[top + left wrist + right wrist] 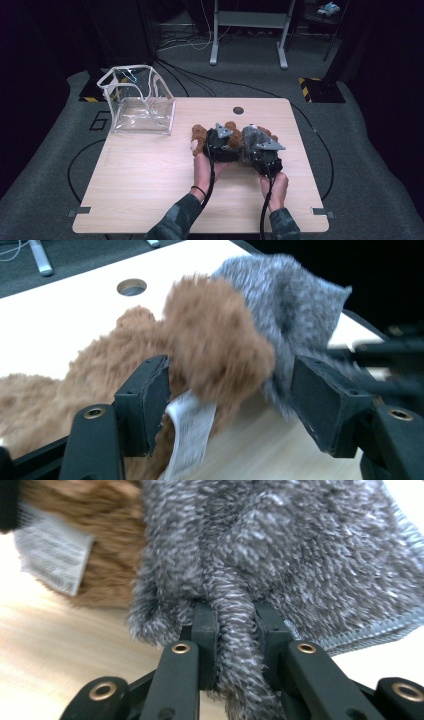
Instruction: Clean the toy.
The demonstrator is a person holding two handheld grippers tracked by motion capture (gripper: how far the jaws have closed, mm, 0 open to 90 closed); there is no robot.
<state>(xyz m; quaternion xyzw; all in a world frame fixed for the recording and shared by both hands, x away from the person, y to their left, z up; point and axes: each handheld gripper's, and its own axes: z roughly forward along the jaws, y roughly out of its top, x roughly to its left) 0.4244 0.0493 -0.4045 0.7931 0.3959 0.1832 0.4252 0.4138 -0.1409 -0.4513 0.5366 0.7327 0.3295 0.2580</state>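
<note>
Wood-grain counter (140,190) carries everything, and the person's two forearms come in over its near edge, right of the middle. The right tool (235,630) has its jaws pinched tight on a fold of the grey cloth (300,545); in the high view this tool (261,150) sits nearer the right edge, with the cloth (250,137) bunched under it. The left tool (230,405) stands just beside it, jaws well apart, with a brown plush limb and a white tag (190,430) between them; one pad touches the fur while the other stands clear, so nothing is gripped. The plush toy (215,340) lies on the counter touching the cloth, which drapes against its far side. In the high view the toy (200,135) reaches toward the counter's middle. Farther off, at the far left corner, stands a clear bag (137,100), upright and open at the top. A round hole (238,110) sits near the far edge.
</note>
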